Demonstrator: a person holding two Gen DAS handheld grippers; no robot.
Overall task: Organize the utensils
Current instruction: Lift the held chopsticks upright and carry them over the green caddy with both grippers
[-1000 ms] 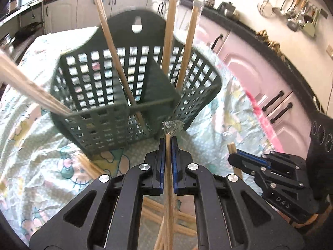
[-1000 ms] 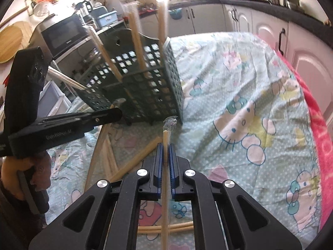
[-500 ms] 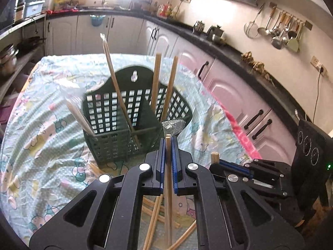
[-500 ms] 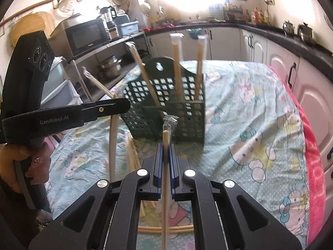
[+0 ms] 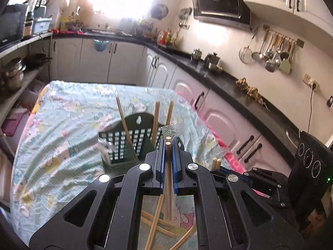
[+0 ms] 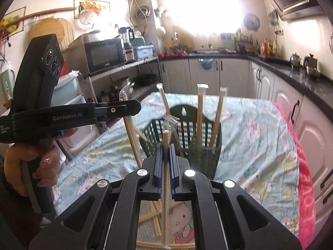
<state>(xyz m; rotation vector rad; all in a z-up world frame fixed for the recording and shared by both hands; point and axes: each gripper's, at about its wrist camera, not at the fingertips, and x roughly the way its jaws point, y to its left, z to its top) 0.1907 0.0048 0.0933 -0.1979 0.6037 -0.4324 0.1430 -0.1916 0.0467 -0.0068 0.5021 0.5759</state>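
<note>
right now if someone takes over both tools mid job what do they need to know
Left tool: shut on a wrapped pair of chopsticks, held above the table.
Right tool: shut on another wrapped pair of chopsticks, also held up.
Green basket stands on the tablecloth ahead of both tools; several wrapped pairs already stand upright in it.
Done: those pairs are in the basket, two more are picked up.
Left: drop both held pairs into the basket, then collect the loose chopsticks lying on the cloth below the tools.
</note>
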